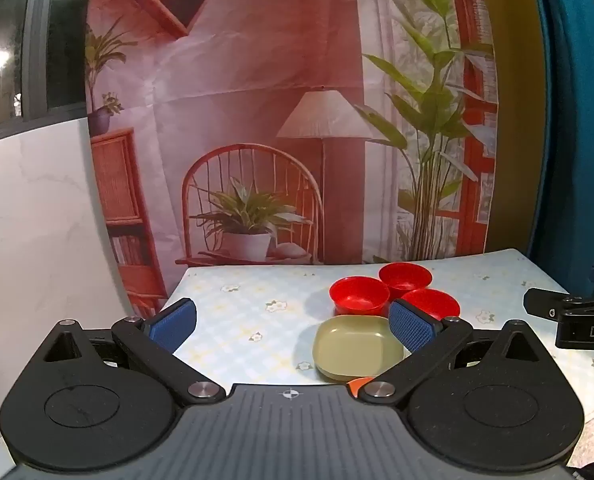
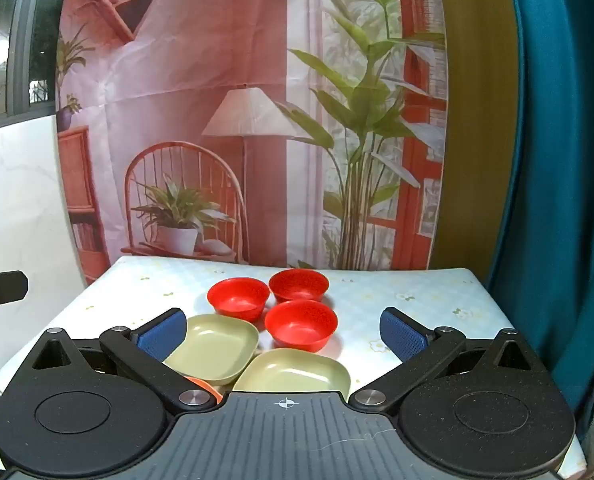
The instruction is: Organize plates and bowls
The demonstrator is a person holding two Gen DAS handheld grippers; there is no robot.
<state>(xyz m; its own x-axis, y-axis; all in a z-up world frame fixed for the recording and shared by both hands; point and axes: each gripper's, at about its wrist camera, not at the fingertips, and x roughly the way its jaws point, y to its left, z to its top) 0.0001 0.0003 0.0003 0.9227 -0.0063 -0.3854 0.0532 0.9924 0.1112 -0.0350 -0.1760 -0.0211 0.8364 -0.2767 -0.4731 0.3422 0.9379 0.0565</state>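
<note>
- Three red bowls [image 2: 272, 304] and two green plates [image 2: 253, 356] cluster mid-table, touching or nearly so.
- Bare tablecloth [image 1: 233, 312] lies left of them.
- Open cloth lies right too.

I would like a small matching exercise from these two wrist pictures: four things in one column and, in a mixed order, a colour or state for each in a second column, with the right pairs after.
Things
1. bowls
2. square plates
3. right gripper
4. curtain

Colour or state
A. teal
B. open, holding nothing
C. red
D. pale green

Pairs: 1-C, 2-D, 3-B, 4-A
</note>
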